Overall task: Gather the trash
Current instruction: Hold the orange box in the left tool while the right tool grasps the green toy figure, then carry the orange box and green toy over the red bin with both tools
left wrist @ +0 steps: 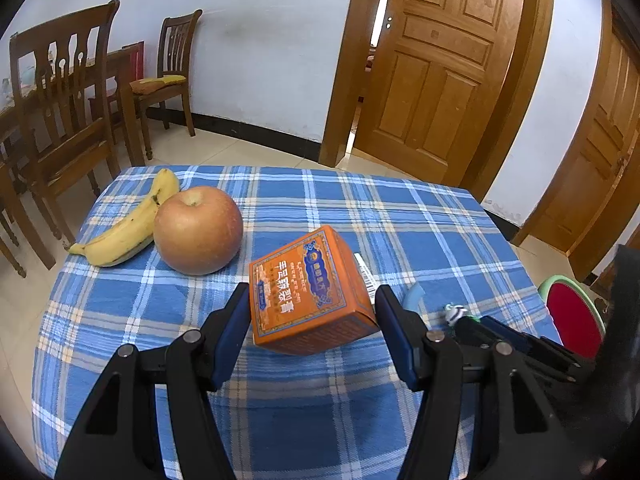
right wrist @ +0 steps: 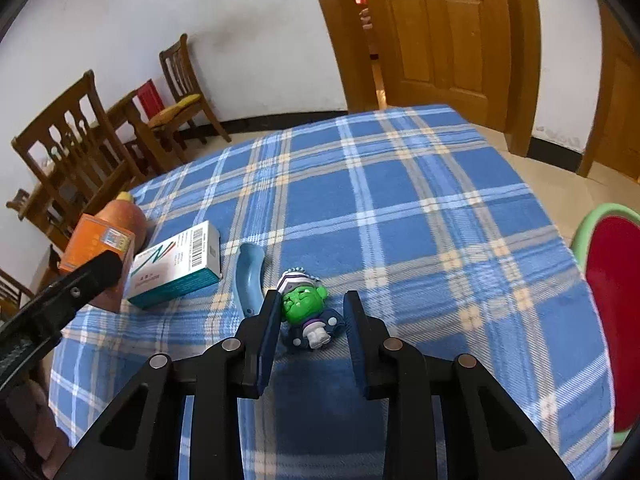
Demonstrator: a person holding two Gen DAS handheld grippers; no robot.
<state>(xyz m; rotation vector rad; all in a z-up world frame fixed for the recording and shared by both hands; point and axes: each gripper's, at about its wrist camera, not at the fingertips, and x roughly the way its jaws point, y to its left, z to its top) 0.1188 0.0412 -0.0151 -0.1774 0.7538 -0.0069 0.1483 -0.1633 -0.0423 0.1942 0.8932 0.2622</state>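
Holding the orange box (left wrist: 308, 292) in my left gripper (left wrist: 312, 300), with my right gripper (right wrist: 310, 306) around the little green toy (right wrist: 308, 314).

My left gripper's pads press on both sides of the box, near the middle of its camera view, and the box tips up off the blue checked tablecloth (left wrist: 400, 220). My right gripper is narrow; its left pad touches the toy and the right pad stands a bit apart. A white and teal box (right wrist: 176, 266) and a blue curved thing (right wrist: 248, 276) lie just left of the toy. An apple (left wrist: 198, 230) and a banana (left wrist: 128, 226) sit at the upper left of the left view.
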